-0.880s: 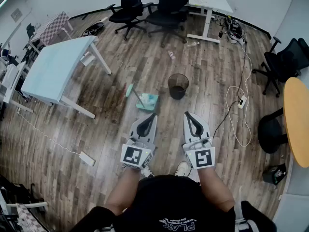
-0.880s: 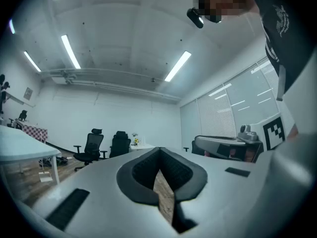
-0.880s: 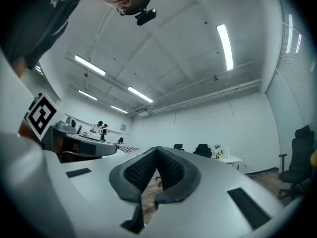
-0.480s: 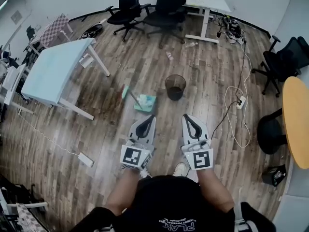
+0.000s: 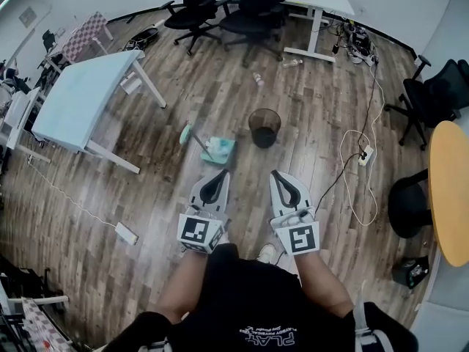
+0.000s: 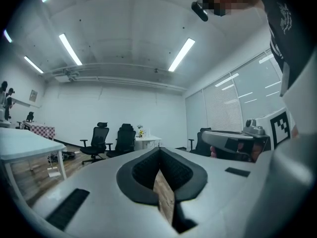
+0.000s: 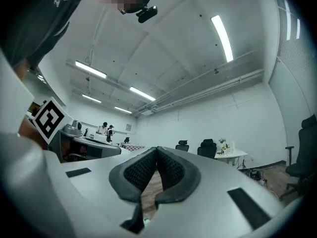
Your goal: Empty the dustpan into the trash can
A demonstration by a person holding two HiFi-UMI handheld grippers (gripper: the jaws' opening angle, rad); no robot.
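Jaws of my left gripper (image 5: pixel 220 174) pressed together on nothing, jaws of my right gripper (image 5: pixel 277 174) likewise closed and empty, teal dustpan (image 5: pixel 220 151) on wooden floor (image 5: pixel 315 108) beyond them, black trash can (image 5: pixel 264 127) near its right, not touching.

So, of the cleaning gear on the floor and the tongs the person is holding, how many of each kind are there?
Tongs: 2, the left tongs and the right tongs, both shut and empty
Dustpan: 1, teal
Trash can: 1, black
Total: 4
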